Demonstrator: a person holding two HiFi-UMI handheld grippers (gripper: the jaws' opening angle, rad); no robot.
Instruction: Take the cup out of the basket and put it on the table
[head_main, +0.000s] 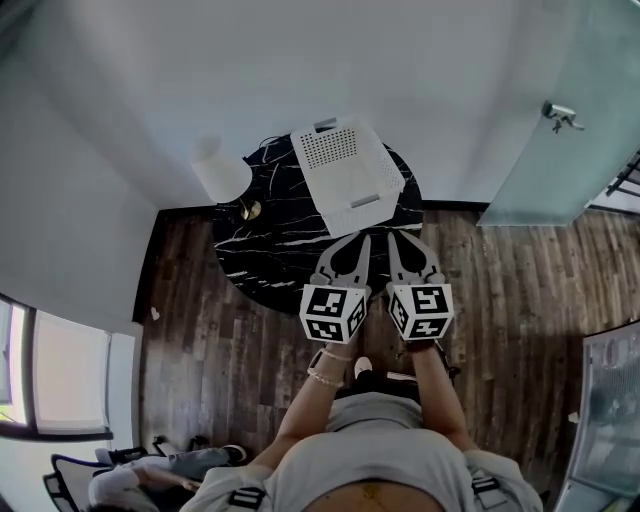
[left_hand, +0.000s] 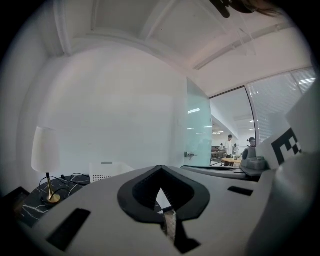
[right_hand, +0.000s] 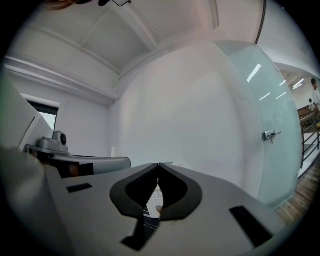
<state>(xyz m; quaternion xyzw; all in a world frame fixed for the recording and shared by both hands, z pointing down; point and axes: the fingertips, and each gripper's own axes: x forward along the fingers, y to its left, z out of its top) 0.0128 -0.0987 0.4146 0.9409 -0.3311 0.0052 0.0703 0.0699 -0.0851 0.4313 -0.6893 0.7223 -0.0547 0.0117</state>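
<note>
Basket on desk just ahead of left gripper and right gripper, equally near; both closed, empty; cup unseen.

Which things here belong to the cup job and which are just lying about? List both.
Job: white basket, black marble table, left gripper and right gripper, both shut and empty; no cup shows.
Lying about: white table lamp, frosted glass door.
</note>
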